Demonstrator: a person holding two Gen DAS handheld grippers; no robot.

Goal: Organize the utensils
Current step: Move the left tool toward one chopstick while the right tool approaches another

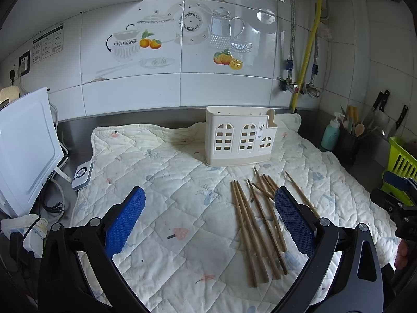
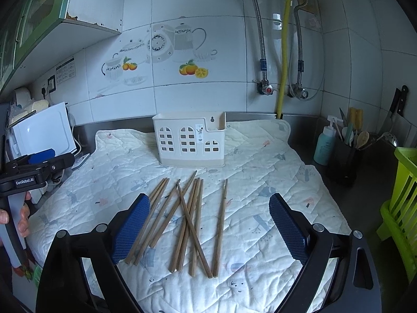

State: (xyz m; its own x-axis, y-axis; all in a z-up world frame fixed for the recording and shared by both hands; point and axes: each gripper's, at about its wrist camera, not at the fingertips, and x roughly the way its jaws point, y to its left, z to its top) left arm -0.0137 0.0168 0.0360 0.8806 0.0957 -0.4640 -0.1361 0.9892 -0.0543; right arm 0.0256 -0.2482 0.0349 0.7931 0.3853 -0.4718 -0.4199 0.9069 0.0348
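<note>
Both grippers hover over the counter w/ jaws spread wide, nothing held: left gripper [image 1: 209,200], right gripper [image 2: 209,206]. Brown wooden chopsticks [image 2: 187,221] lie scattered on the quilted white mat [image 2: 260,172], just in front of the cream plastic house-shaped utensil holder [image 2: 189,140], not touching it afaict.

Chopsticks [image 2: 187,221] on mat [image 2: 273,182], before holder [image 2: 189,140], seemingly apart

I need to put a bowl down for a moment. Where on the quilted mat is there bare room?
The mat is bare left of the chopsticks, from the holder out to the mat's left edge. Crowded: the chopstick scatter in front of the holder.
</note>
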